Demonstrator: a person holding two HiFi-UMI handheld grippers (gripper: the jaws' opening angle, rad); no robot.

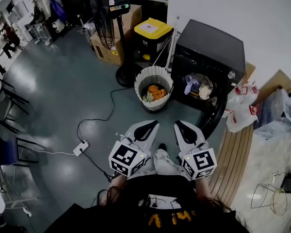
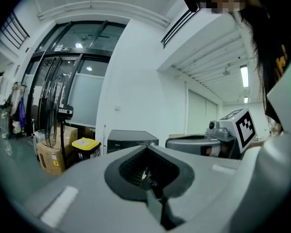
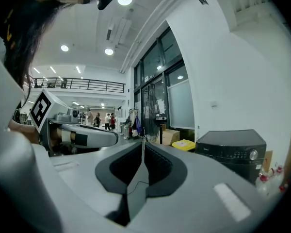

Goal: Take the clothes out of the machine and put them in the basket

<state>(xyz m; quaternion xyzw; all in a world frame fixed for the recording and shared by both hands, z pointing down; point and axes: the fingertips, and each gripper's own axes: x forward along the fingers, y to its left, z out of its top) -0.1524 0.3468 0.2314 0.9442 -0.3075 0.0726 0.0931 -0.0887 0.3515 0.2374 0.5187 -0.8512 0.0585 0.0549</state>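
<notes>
Where the grey-green floor (image 1: 63, 81) shone under the lights, we stood facing a boxy black machine (image 1: 211, 45) set against a white wall (image 1: 266, 13), its round door (image 1: 211, 114) swung open. Pale clothes (image 1: 199, 86) lay heaped in the drum's mouth. Just left of the machine stood the basket (image 1: 154, 71), a round white ribbed tub with orange and green garments (image 1: 156, 91) at its bottom. Behind the basket were a yellow-lidded bin (image 1: 153, 29), a cardboard box (image 1: 109, 47) and a fan (image 1: 101, 13) on a stand. A white power strip (image 1: 80, 148) lay on the floor to our left. Red-and-white plastic bags (image 1: 240, 108) slumped on wooden slats (image 1: 237, 159) right of the machine.

We held both grippers side by side before us, near level, pointing towards the basket and machine and well short of both. The left gripper (image 1: 148, 126) was clenched, tips together, empty. The right gripper (image 1: 180, 126) stood a thin slit apart with nothing between its jaws. Each had a smooth pale shell, dark ridged pads and a marker cube at its back.
</notes>
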